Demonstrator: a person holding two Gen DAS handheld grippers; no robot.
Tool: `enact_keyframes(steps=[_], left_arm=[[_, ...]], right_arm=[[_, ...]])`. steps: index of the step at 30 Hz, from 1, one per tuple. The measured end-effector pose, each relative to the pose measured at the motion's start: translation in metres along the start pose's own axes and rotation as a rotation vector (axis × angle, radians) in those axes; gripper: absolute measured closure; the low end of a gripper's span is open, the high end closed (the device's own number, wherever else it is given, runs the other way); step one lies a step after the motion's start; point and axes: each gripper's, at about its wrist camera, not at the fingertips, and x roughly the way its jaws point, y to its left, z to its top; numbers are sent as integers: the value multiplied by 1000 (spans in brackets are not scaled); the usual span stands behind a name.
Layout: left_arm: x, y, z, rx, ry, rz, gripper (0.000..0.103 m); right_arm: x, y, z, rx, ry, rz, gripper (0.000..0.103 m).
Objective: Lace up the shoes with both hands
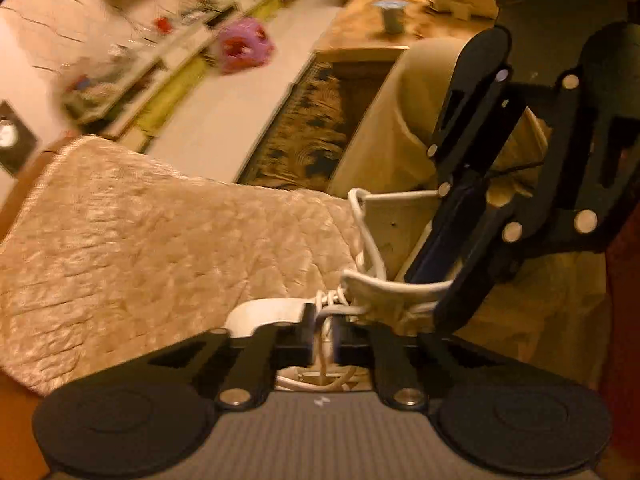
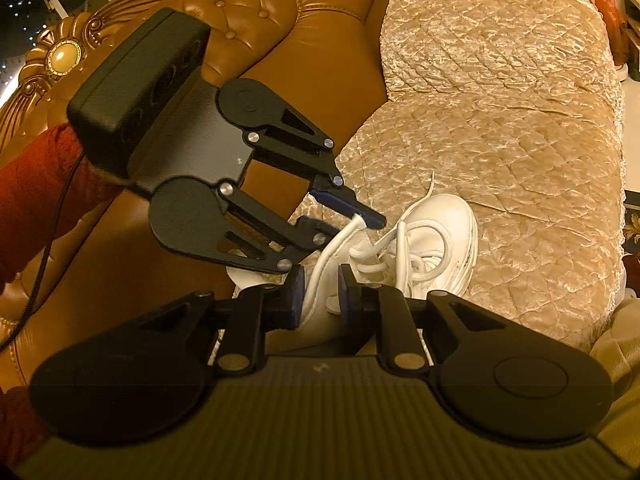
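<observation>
A white sneaker (image 2: 440,216) lies on the quilted sofa cover (image 2: 500,140), its white laces loose and looped over the tongue. In the left wrist view only its white edge (image 1: 264,312) and the laces show. My left gripper (image 1: 324,338) is shut on one lace strand just above the shoe; from the right wrist view it (image 2: 352,222) comes in from the upper left with the lace running up into its tips. My right gripper (image 2: 322,300) sits close in front of the shoe, jaws narrow, pinching a lace loop; the left wrist view shows it (image 1: 430,296) at the right with a taut lace leading to it.
A tufted brown leather sofa back (image 2: 280,20) rises behind the left gripper. A red sleeve (image 2: 32,184) is at the left edge. Beyond the sofa are a patterned rug (image 1: 312,128), a low table (image 1: 400,20) and a cluttered shelf (image 1: 168,56).
</observation>
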Motion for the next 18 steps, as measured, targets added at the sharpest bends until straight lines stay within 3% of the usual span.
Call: enact_keyframes(steps=[3, 6, 9, 12, 15, 18], left_arm=[[-12, -8, -10, -127, -17, 103, 100], [-28, -3, -28, -327, -36, 161, 101], [-38, 0, -45, -482, -54, 275, 101], [-51, 10, -65, -688, -132, 321, 101], [-57, 1, -68, -726, -154, 352, 101], [-77, -11, -65, -713, -229, 384, 100]], right_arm=[[0, 1, 0, -6, 2, -2, 82], [0, 1, 1, 3, 4, -9, 83], [2, 0, 2, 8, 9, -6, 84], [2, 2, 2, 0, 11, -11, 84], [0, 0, 1, 13, 8, -8, 84], [-1, -1, 1, 19, 8, -6, 84]])
